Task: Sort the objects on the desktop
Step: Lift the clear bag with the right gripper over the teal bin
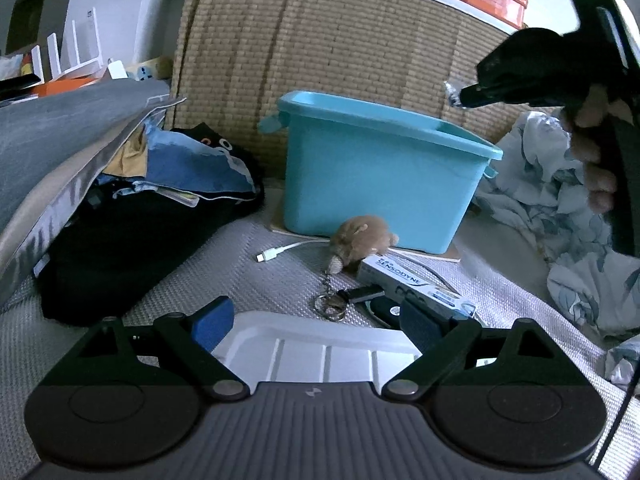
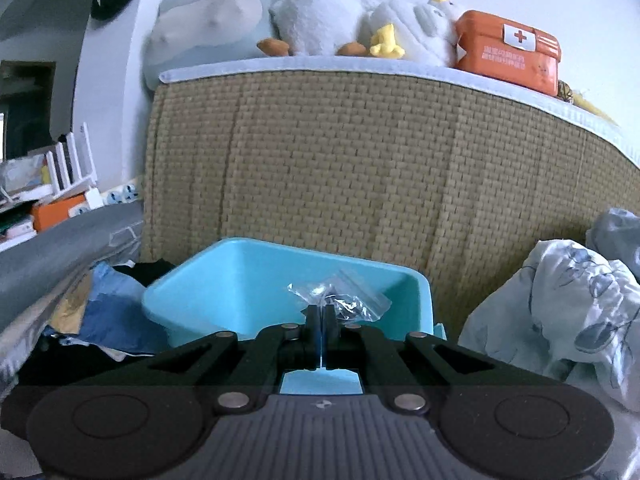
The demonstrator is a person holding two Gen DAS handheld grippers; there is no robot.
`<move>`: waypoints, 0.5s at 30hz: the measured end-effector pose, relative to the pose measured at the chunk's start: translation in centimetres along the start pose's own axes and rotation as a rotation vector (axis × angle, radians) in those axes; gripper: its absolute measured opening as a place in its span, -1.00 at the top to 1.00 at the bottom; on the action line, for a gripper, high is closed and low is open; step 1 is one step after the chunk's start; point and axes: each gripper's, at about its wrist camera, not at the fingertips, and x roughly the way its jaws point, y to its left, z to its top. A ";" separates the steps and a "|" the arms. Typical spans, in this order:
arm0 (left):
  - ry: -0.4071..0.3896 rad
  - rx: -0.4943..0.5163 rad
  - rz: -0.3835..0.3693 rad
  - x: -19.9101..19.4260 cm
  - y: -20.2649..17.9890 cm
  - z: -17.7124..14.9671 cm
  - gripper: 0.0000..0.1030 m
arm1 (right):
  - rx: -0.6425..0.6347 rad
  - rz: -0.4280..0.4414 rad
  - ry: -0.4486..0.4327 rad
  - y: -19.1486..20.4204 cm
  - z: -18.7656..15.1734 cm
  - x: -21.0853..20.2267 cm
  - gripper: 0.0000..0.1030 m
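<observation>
Two claws: our right claw (image 2: 319,314) is clamped on a small clear bag (image 2: 340,298) above the blue bin (image 2: 224,280); our left claw (image 1: 316,324) gapes wide over a white lid (image 1: 320,344).

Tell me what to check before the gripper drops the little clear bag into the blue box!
1. Right gripper pinching the small clear plastic zip bag: ok.
2. Bag above the open turquoise plastic bin: ok.
3. Bin standing upright: ok.
4. Bin has room inside: ok.
5. Left gripper open, apart from the bin: ok.
6. What is inside the bag: cannot tell.
</observation>
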 end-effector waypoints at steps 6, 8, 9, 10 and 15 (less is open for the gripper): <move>0.008 0.002 -0.006 0.2 -0.1 -0.1 -0.80 | 0.051 0.000 0.026 -0.7 0.2 1.7 0.98; 0.013 -0.001 -0.007 0.3 -0.1 -0.1 -0.80 | 0.064 0.000 0.033 -0.9 0.1 2.1 0.98; 0.014 -0.002 -0.008 0.3 -0.1 -0.2 -0.80 | 0.068 0.000 0.036 -1.0 0.0 2.3 0.98; 0.015 -0.002 -0.008 0.4 -0.1 -0.2 -0.80 | 0.071 0.000 0.038 -1.0 0.0 2.4 0.98; 0.019 -0.006 -0.010 0.5 0.0 -0.2 -0.80 | 0.075 0.000 0.045 -1.1 -0.1 3.1 0.98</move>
